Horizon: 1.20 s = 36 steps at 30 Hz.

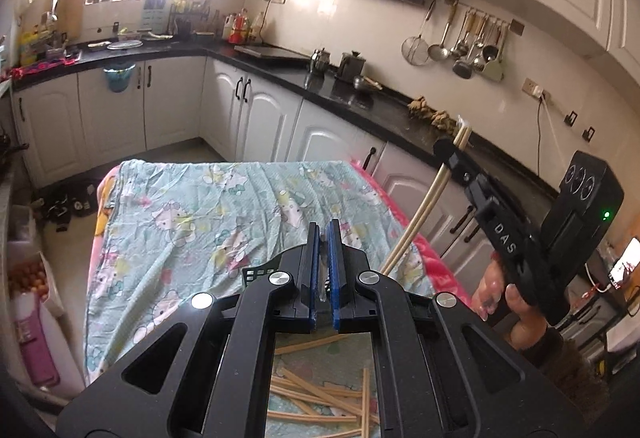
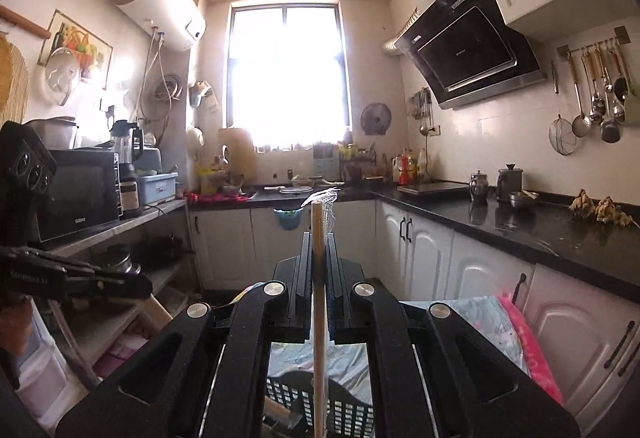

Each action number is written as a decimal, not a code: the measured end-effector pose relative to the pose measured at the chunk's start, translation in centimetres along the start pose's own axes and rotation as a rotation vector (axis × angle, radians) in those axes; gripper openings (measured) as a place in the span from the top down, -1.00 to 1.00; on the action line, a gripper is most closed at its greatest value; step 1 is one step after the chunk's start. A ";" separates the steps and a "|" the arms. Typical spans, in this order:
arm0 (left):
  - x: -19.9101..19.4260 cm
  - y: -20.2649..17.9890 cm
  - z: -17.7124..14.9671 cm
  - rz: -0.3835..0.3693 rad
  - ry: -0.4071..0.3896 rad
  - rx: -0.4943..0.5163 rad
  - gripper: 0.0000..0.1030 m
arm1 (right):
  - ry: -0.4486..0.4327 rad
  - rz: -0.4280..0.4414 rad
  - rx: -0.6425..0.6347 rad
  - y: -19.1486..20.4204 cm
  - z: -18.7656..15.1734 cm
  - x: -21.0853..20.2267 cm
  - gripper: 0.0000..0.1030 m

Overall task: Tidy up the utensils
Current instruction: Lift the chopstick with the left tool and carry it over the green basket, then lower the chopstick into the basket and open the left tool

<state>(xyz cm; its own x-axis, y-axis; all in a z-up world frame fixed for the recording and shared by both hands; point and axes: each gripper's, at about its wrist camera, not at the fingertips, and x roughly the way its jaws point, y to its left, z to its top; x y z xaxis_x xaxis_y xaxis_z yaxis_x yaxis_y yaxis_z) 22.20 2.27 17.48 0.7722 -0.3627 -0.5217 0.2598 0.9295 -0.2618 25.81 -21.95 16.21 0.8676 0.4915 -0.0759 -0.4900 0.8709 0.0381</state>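
Observation:
My right gripper (image 2: 319, 242) is shut on a pair of pale chopsticks (image 2: 319, 278) that stand nearly upright, a scrap of clear wrapper at their top. In the left wrist view the same gripper (image 1: 452, 151) holds these chopsticks (image 1: 416, 213) slanting down toward a black slotted basket (image 1: 258, 272). The basket also shows below the right gripper (image 2: 344, 408). My left gripper (image 1: 324, 234) is shut, its blue pads close together with something thin and clear between them that I cannot identify. Several loose wooden chopsticks (image 1: 320, 394) lie on the cloth beneath it.
A table covered with a light blue cartoon-print cloth (image 1: 192, 213) over a pink blanket (image 1: 440, 270) stands in a kitchen. Black countertops (image 1: 360, 97) and white cabinets run behind and to the right. A shelf with a microwave (image 2: 76, 193) is on the left.

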 end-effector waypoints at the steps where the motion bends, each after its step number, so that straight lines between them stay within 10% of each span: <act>1: 0.5 0.1 -0.1 0.005 0.006 0.002 0.96 | 0.001 0.001 0.001 0.1 -0.3 0.4 0.89; 17: 6.5 1.0 -3.3 0.042 0.047 0.009 0.96 | 0.097 -0.056 0.006 -0.9 -6.9 5.1 0.88; 22: 7.5 1.6 -4.9 0.050 0.030 -0.013 0.91 | 0.121 -0.071 0.044 -1.1 -7.6 5.0 0.26; 26: 7.0 2.2 -5.9 0.046 -0.007 -0.052 0.21 | 0.143 -0.078 0.035 -0.9 -7.6 4.4 0.22; 36: 2.6 3.3 -7.3 0.124 -0.134 -0.082 -0.60 | 0.209 -0.082 0.041 0.3 -8.6 1.8 -0.11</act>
<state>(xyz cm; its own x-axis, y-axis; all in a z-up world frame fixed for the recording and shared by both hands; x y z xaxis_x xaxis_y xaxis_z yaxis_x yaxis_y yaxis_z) 20.81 3.92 9.31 0.8669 -0.2289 -0.4428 0.1144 0.9560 -0.2702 26.46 -20.87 7.53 0.8655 0.4117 -0.2854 -0.4113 0.9092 0.0640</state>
